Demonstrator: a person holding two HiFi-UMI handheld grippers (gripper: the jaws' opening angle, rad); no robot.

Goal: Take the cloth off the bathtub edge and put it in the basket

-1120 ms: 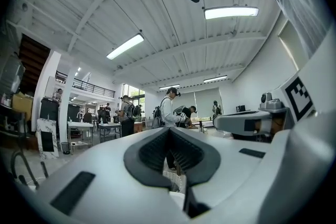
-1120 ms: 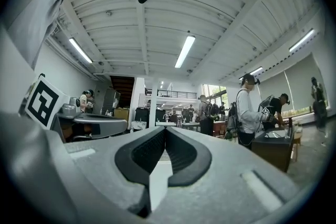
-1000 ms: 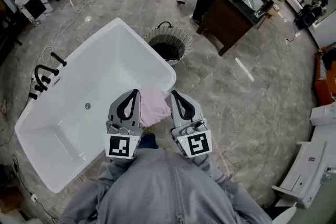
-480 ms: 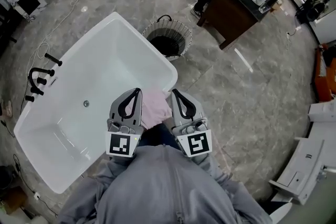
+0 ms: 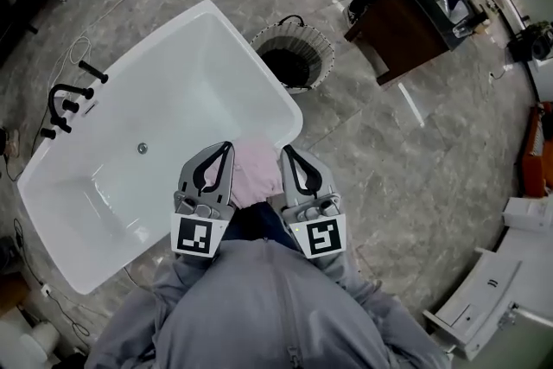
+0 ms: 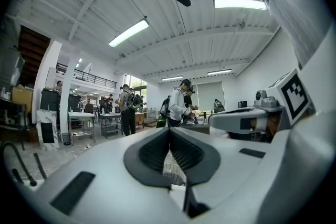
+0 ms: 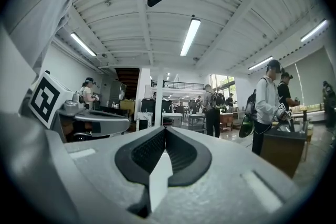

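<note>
- White acrylic filled most of the head view: the bathtub [image 5: 199,73] ran on a diagonal from lower left to upper right, its near corner rim just ahead of me.
- The wire-sided basket [image 5: 327,56] stood on the floor just past the tub's far right corner, ahead of my right side and well apart from the cloth.
- The pink cloth [image 5: 255,173] lay draped over the tub's near rim by that corner. From above it showed squarely between the two tools. Its long axis seemed to run across the rim, roughly in line with the way both tools pointed.
- The left gripper [image 5: 226,147] had its jaws pressed together with nothing between them, as its own view confirmed.
- The right gripper [image 5: 285,149] was likewise closed and empty.
- I judged neither hand clearly nearer, since the cloth sat midway and looked to lie lower than both tips. As the basket lay to the right, I reckoned the right one was better placed, and it would have to open first.
</note>
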